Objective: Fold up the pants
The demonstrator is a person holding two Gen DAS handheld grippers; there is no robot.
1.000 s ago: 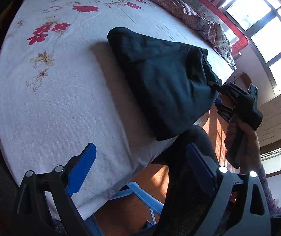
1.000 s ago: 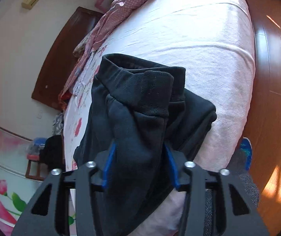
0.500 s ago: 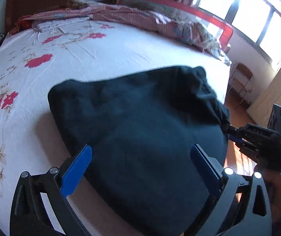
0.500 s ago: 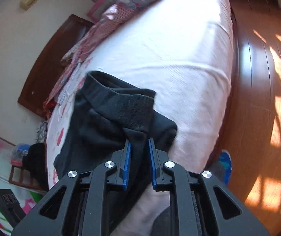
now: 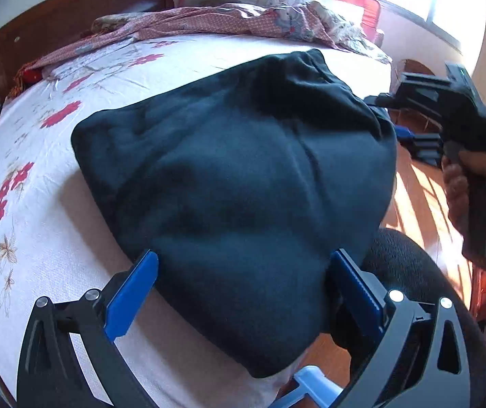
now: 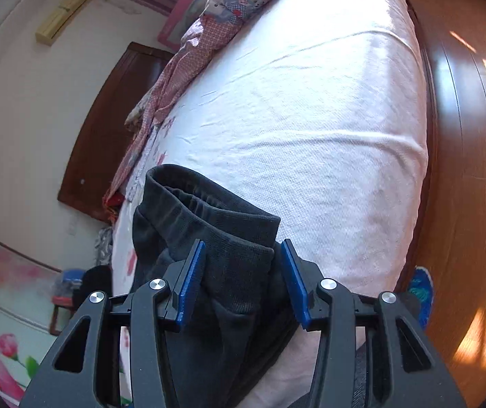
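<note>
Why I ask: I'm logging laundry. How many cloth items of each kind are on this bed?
Dark pants: 1
Pink checked quilt: 1
Floral sheet: 1
Total: 3

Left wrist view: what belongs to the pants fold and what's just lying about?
Job:
- dark pants
- floral bed sheet, the surface under them

Lying about:
- pink checked blanket, bunched at the head of the bed
- wooden headboard
- blue slipper on the floor
</note>
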